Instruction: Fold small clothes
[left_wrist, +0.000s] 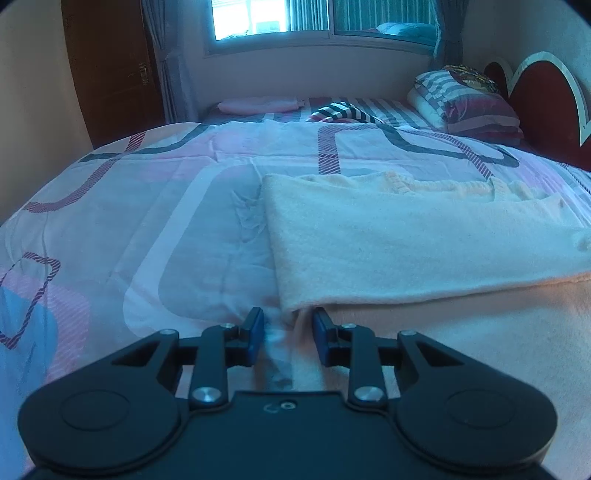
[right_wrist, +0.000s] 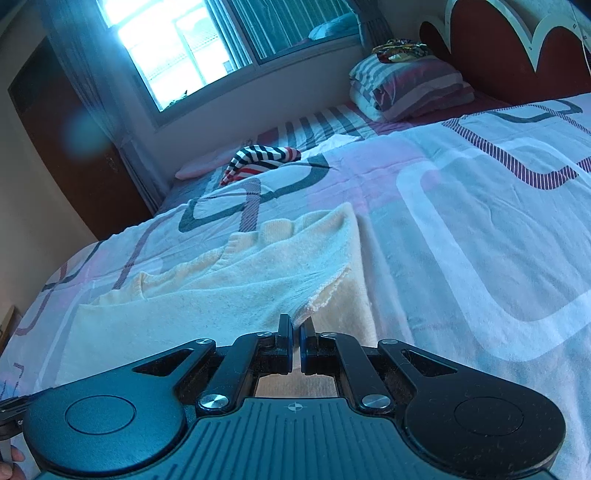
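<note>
A cream knitted garment (left_wrist: 406, 240) lies on the patterned bedspread (left_wrist: 147, 229), with one layer folded over another. My left gripper (left_wrist: 288, 328) is open, its blue pads on either side of the folded layer's near left corner, not clamping it. In the right wrist view the same garment (right_wrist: 207, 288) spreads to the left. My right gripper (right_wrist: 295, 334) is shut on the garment's folded edge at its near right corner, with cloth pinched between the pads.
A striped black, white and red cloth (right_wrist: 258, 158) and a pale pink cloth (left_wrist: 258, 104) lie at the far side of the bed. Folded striped bedding (left_wrist: 465, 99) sits by the red headboard (left_wrist: 546, 110). A window (left_wrist: 273, 18) and a wooden door (left_wrist: 110, 66) stand beyond.
</note>
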